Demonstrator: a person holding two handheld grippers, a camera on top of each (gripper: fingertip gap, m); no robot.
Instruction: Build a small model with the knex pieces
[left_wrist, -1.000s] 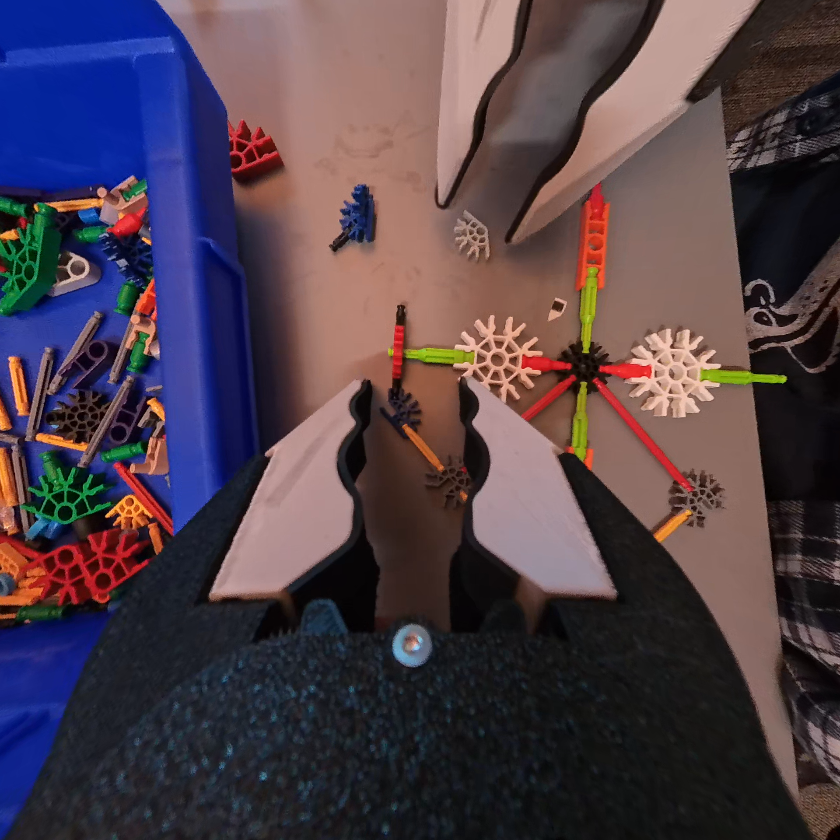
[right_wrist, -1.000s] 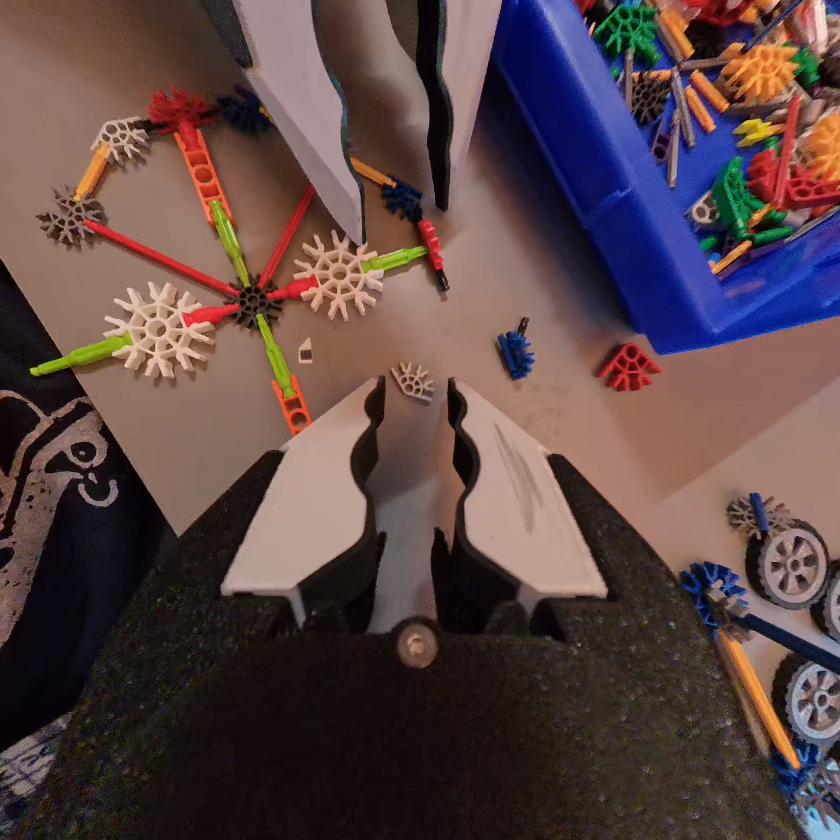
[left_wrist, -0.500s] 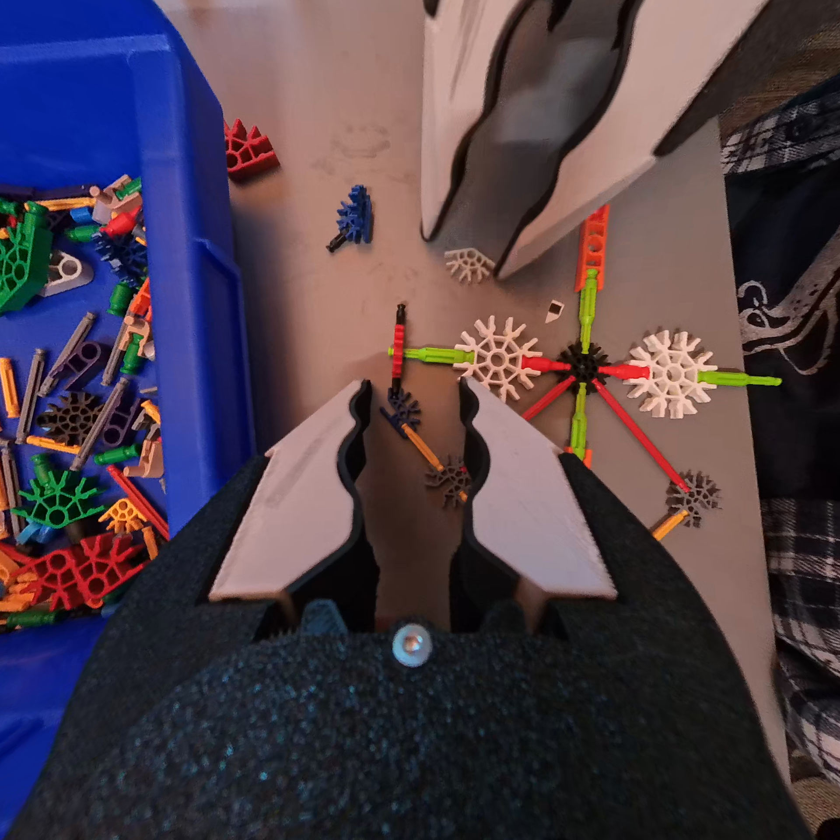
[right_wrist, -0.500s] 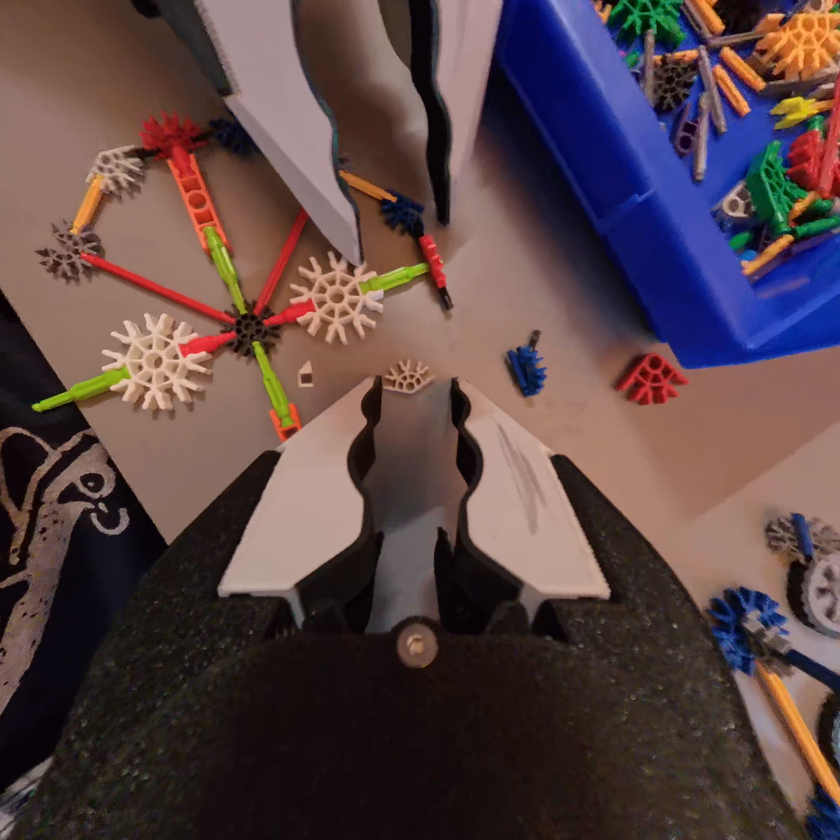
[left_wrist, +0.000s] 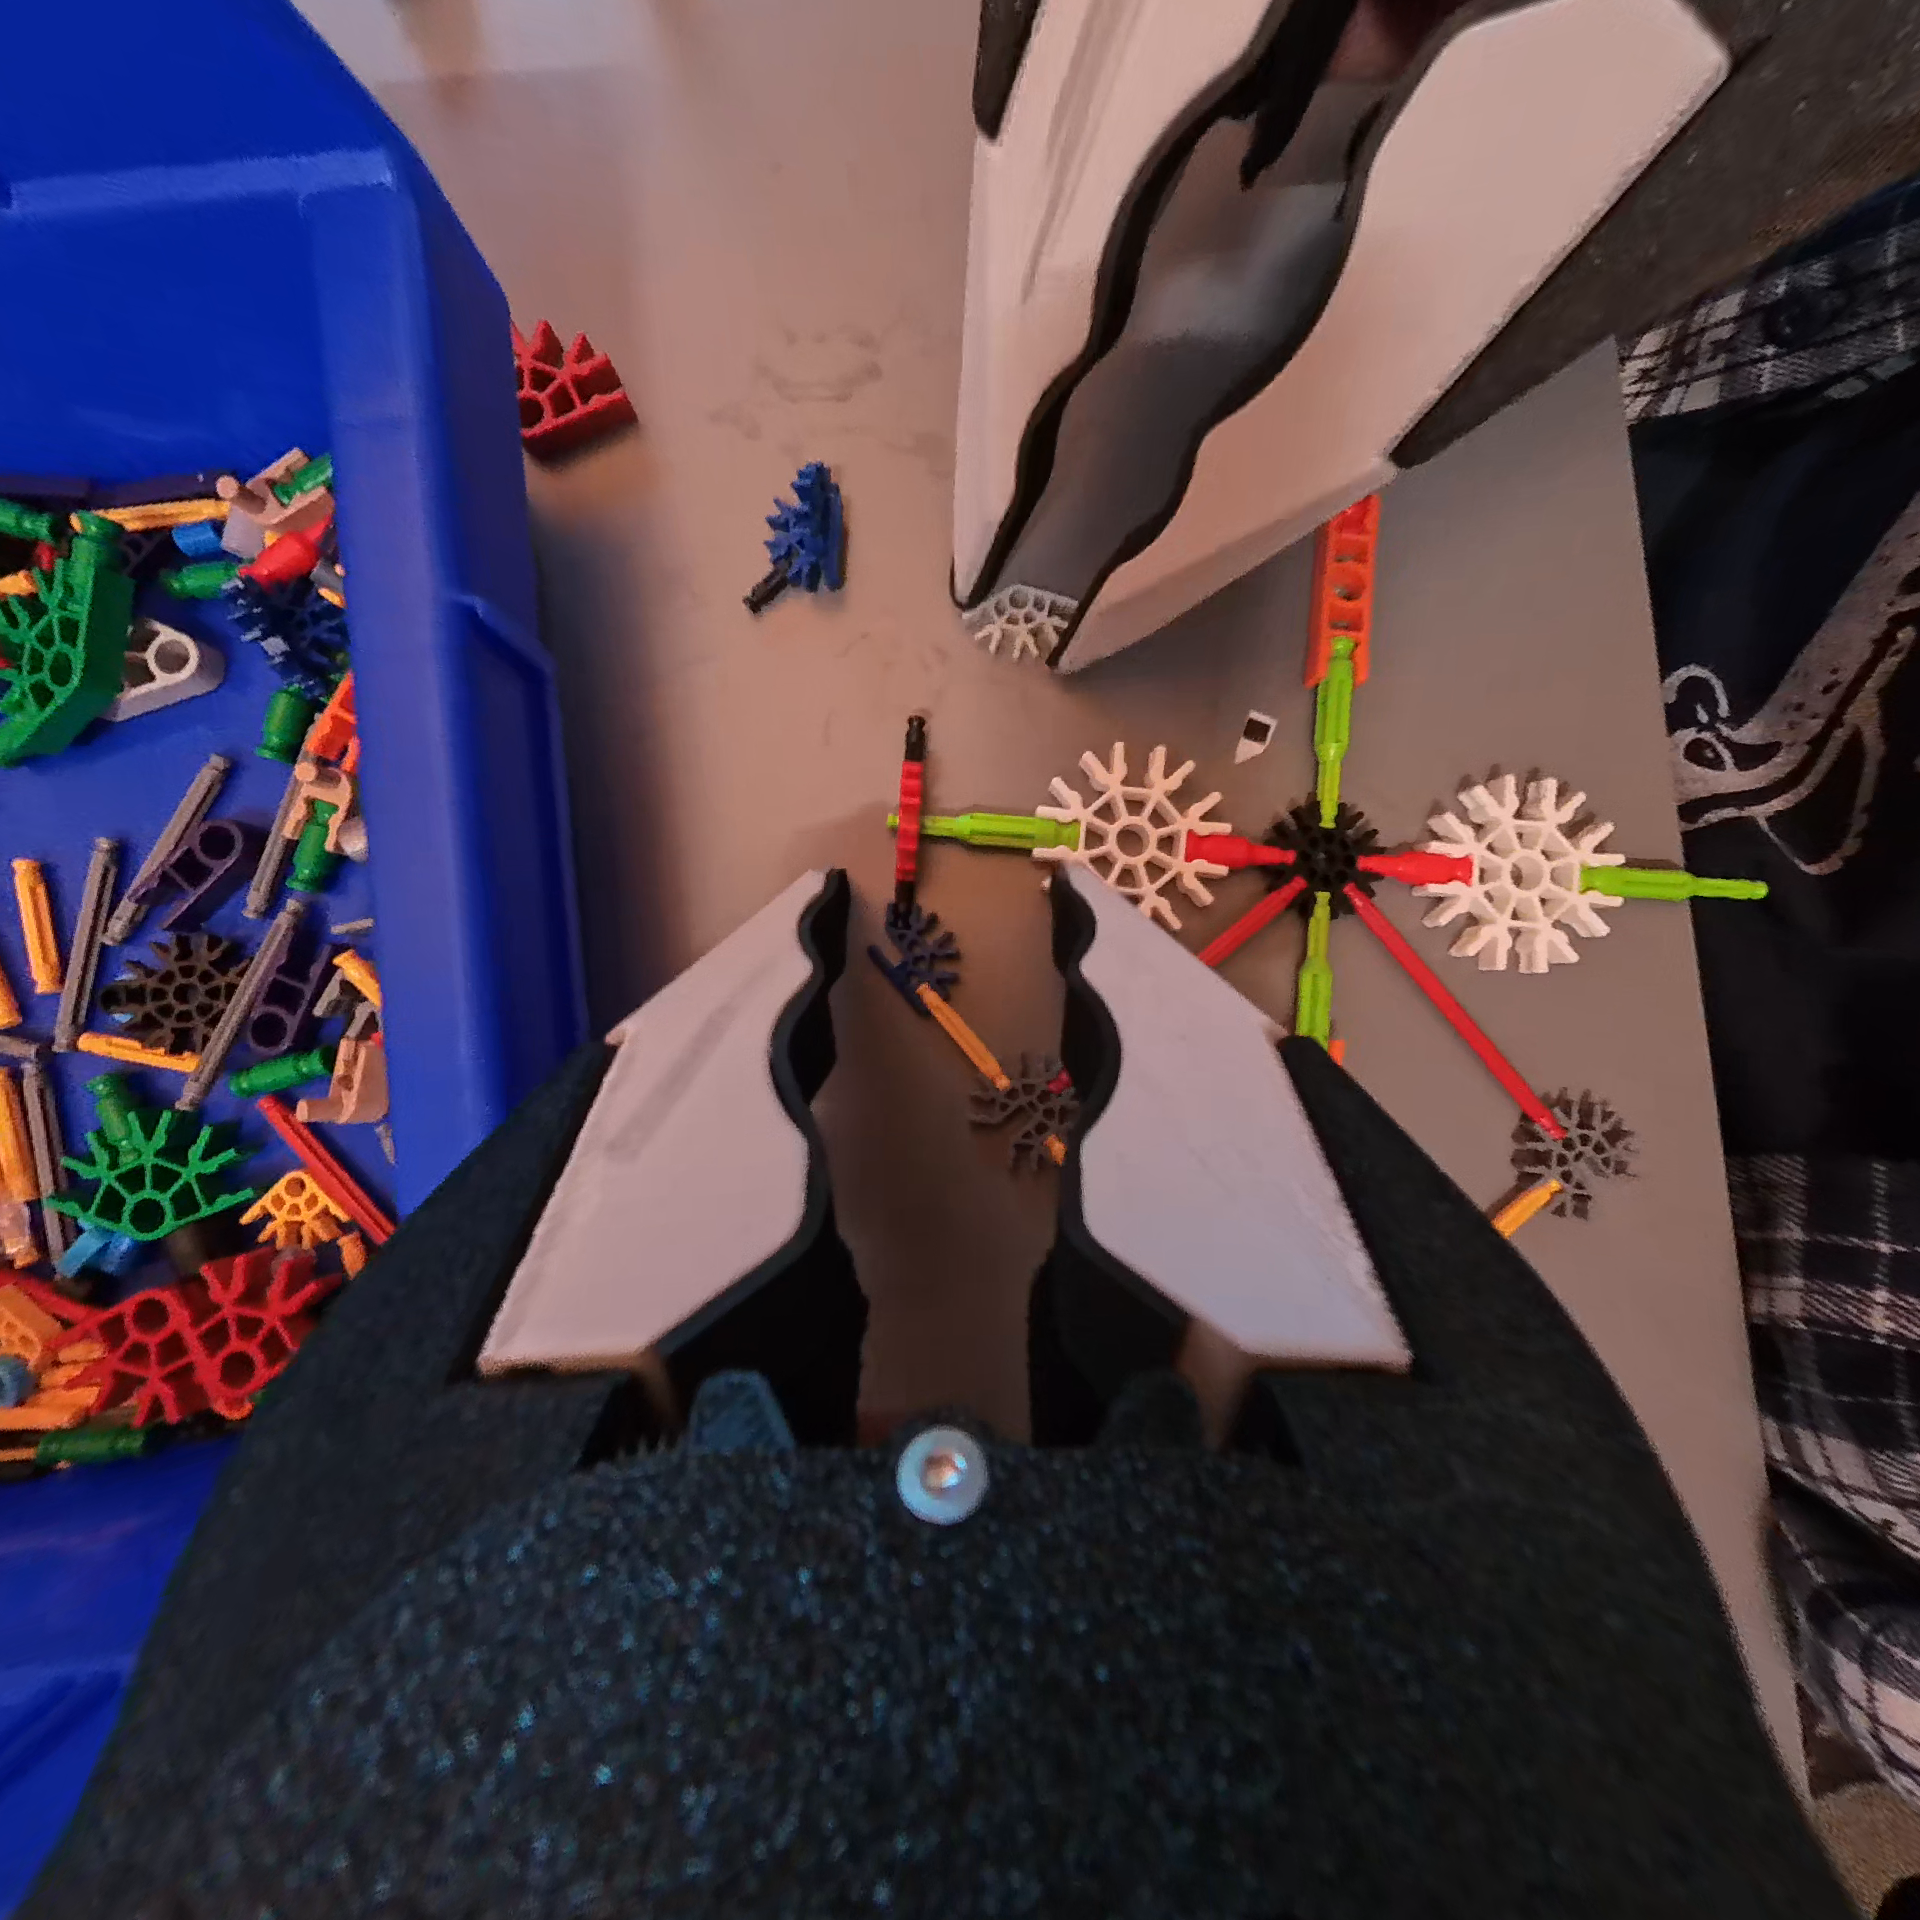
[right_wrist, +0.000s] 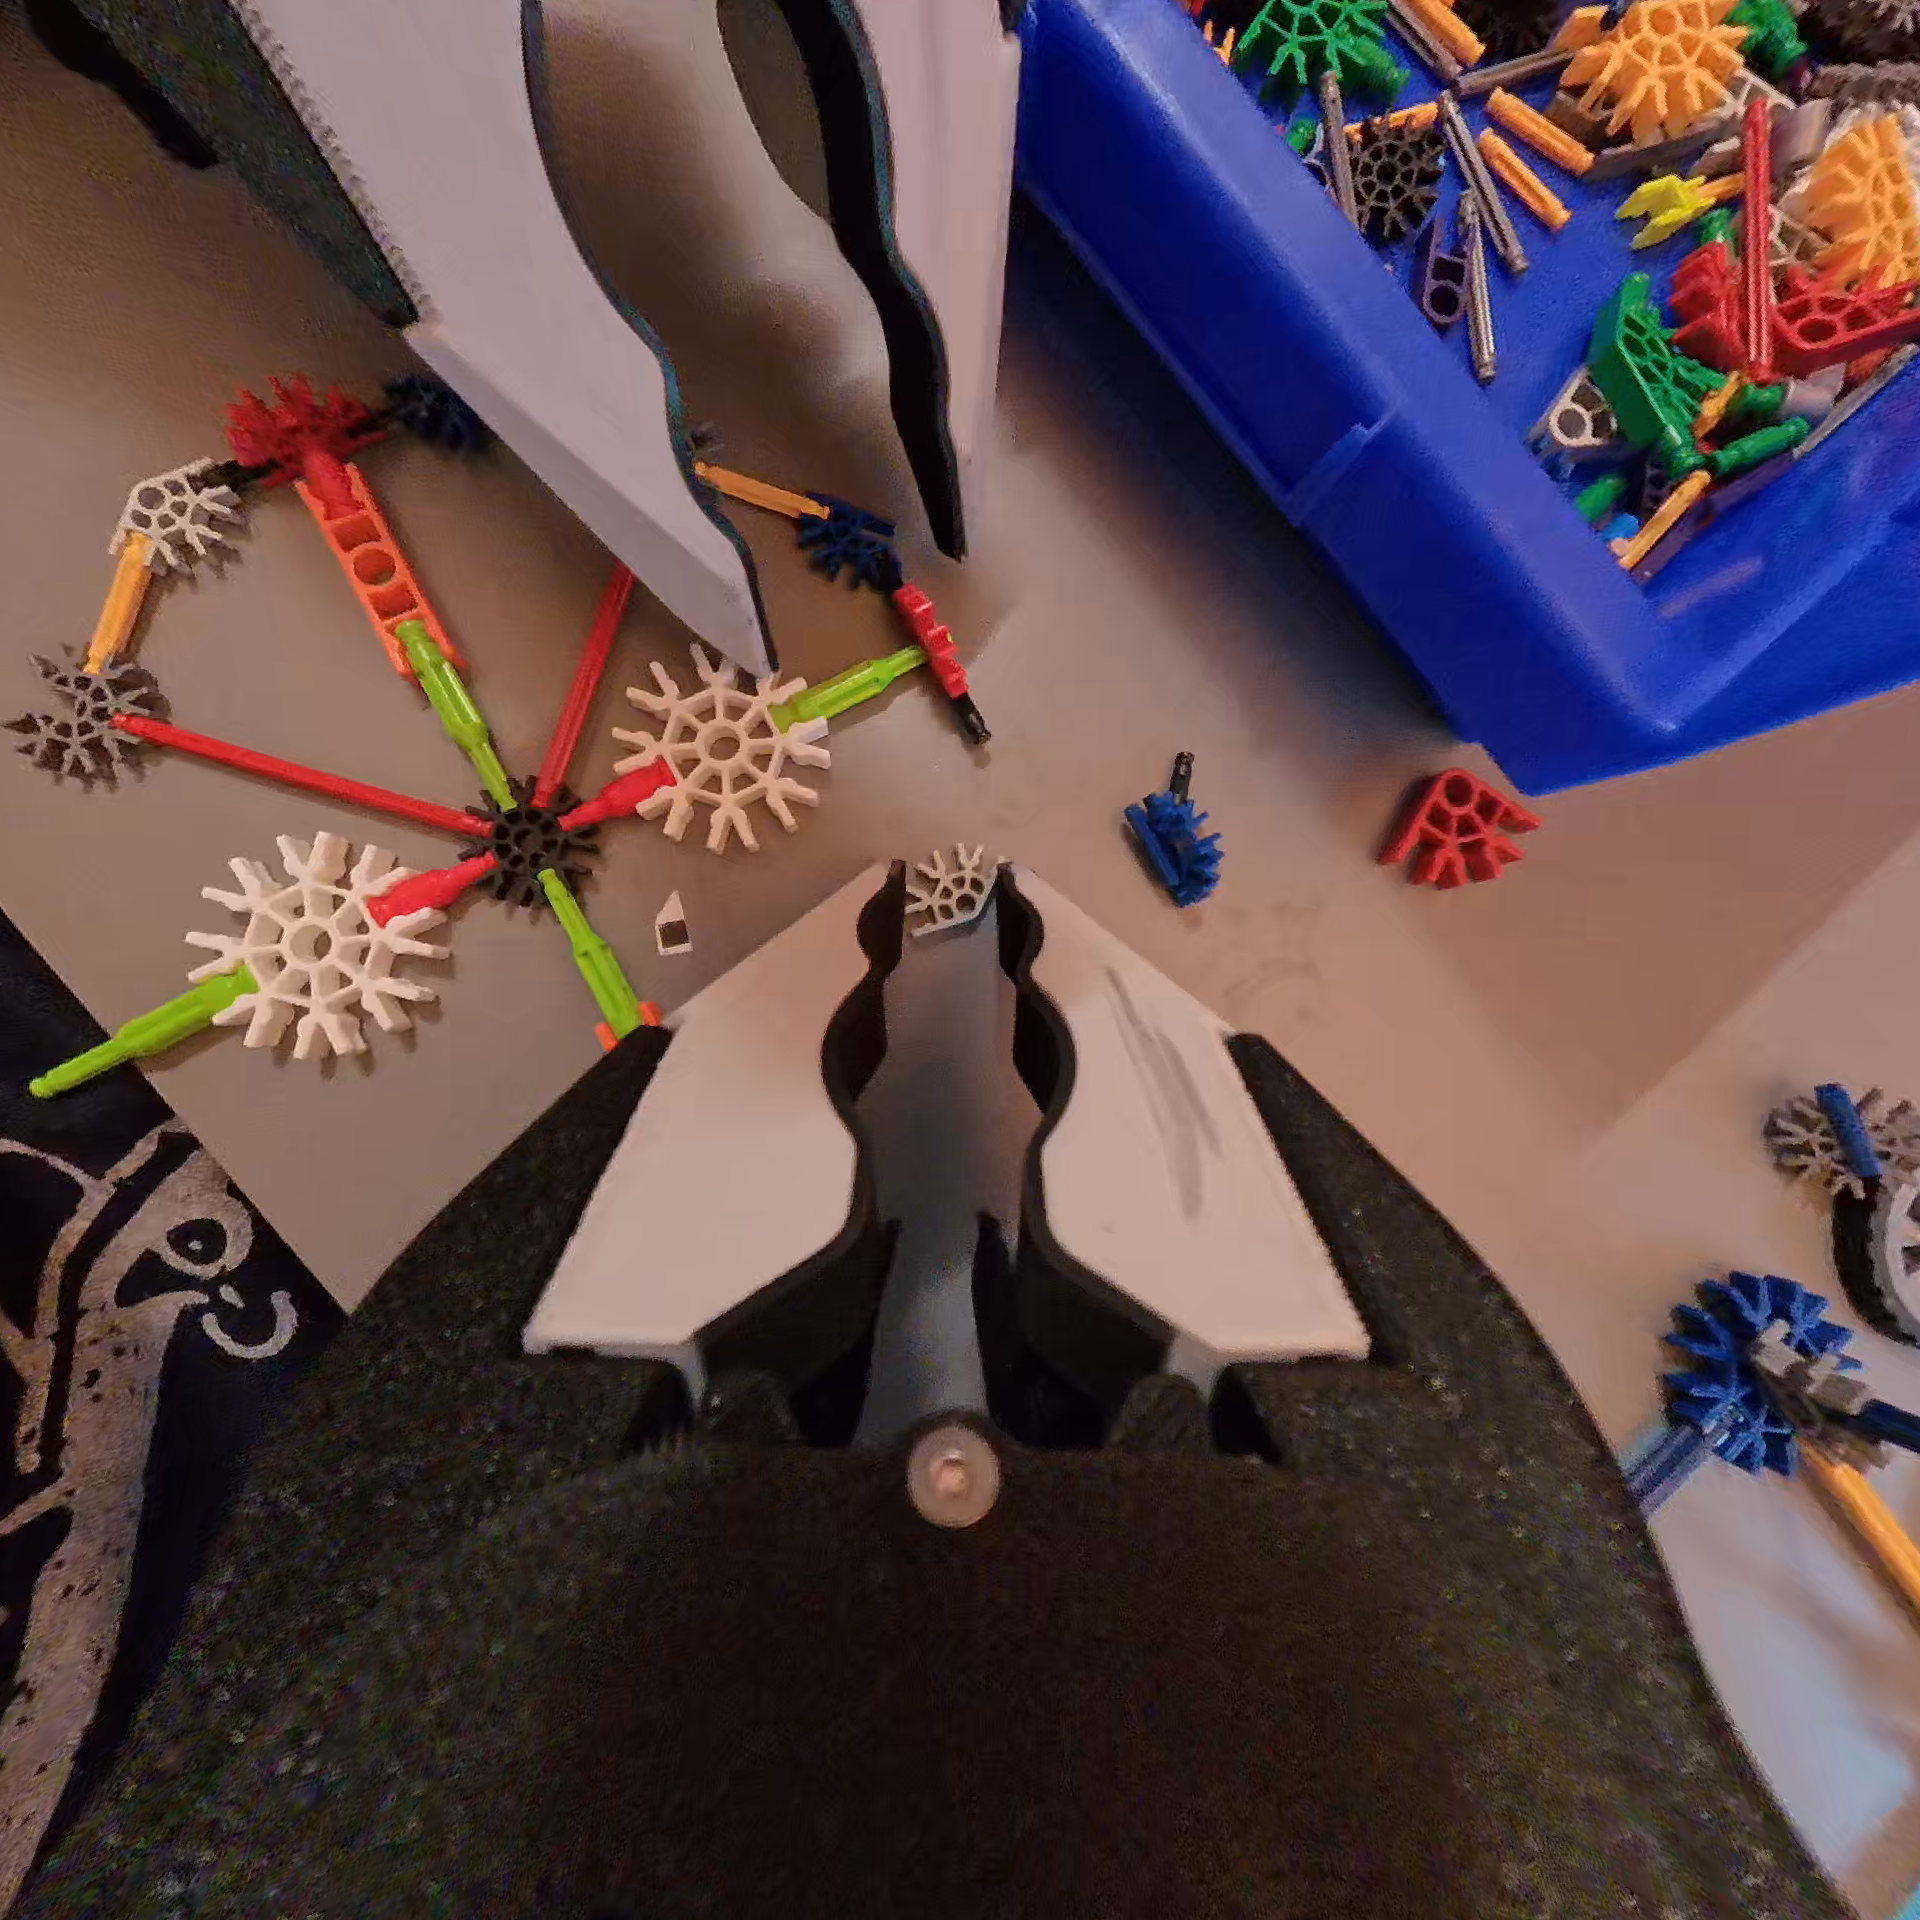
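Observation:
A flat rod-and-connector build lies on the grey table around a black hub (left_wrist: 1325, 847) with two white snowflake connectors (left_wrist: 1132, 831). My left gripper (left_wrist: 945, 888) is open, low over the build's edge. Its tips straddle a dark blue connector (left_wrist: 920, 951) on an orange rod. My right gripper (right_wrist: 948, 873) is shut on a small grey-white half-round connector (right_wrist: 945, 888) that rests on the table. That connector also shows in the left wrist view (left_wrist: 1023, 623), pinched between the right gripper's tips. The left gripper (right_wrist: 857, 608) shows at the top of the right wrist view.
A blue bin (left_wrist: 457, 727) full of loose pieces stands beside the build. A red connector (right_wrist: 1455, 826) and a blue connector on a black rod (right_wrist: 1174, 831) lie loose near it. A wheeled model (right_wrist: 1766, 1382) sits at the right. A person's dark printed shirt (right_wrist: 104, 1299) borders the table edge. The left gripper's tips are roughly 5 centimetres from the right gripper's. About 5 centimetres separates my left fingertips from the black hub (left_wrist: 1325, 847). The right camera catches it too, in the right wrist view (right_wrist: 532, 845).
My right gripper moved forward over the small grey-white connector, and its jaws narrowed onto it. The connector turned slightly. My left gripper stayed put and open.

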